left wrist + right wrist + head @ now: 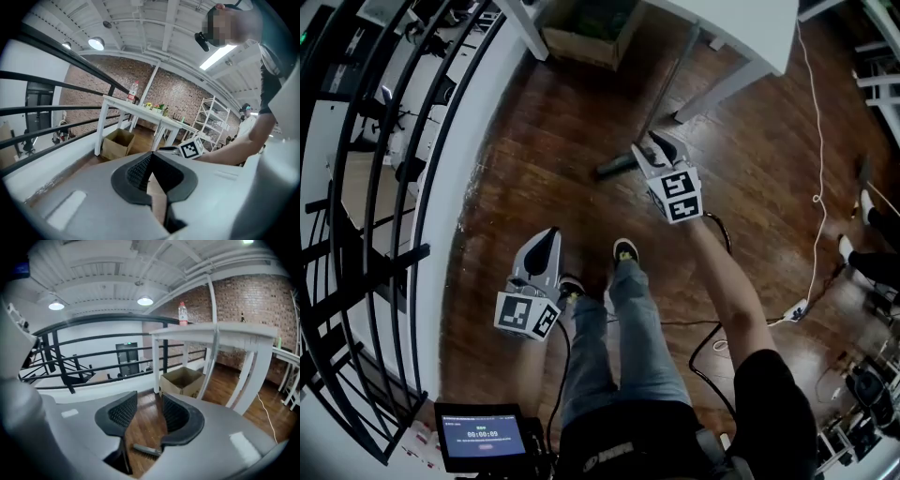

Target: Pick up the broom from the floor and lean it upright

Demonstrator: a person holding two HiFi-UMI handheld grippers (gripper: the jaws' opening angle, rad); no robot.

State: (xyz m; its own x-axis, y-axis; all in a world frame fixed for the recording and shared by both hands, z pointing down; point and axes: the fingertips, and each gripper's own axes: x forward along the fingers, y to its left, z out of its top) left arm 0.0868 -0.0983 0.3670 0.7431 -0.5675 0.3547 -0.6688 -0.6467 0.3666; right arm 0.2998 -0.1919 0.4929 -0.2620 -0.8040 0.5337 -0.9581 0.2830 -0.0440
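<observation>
Legs in blue jeans (630, 347) fill the bottom of my head view, planted on the dark brown plank floor (516, 159) beside a small dark monitor screen (483, 437). Just ahead of the left shoe hangs the left hand-held gripper (547, 240), grey with a square-marker cube. In its own view the black ribbed pads meet at their tips with nothing between them, so I take it as parked out of the way. Further out, the right hand-held gripper (146, 403) has its pads spread wide and grips nothing. Through the gap I see only floor and, low down, a grey bar that I take to be the head of the grey-handled broom (617, 168). That dark head rests on the floor just beside the right gripper, and the thin handle rises from it to the edge of the white tabletop (745, 23). I judge the broom is propped there, with the floor holding its foot and the table edge catching its top. With the jaws clear of it, I read the leaning as done; my one worry would be the head sliding on smooth wood. Past the table leg sits an open brown cardboard box (183, 379), then the black metal railing (93, 341) and the red brick wall (248, 301).
</observation>
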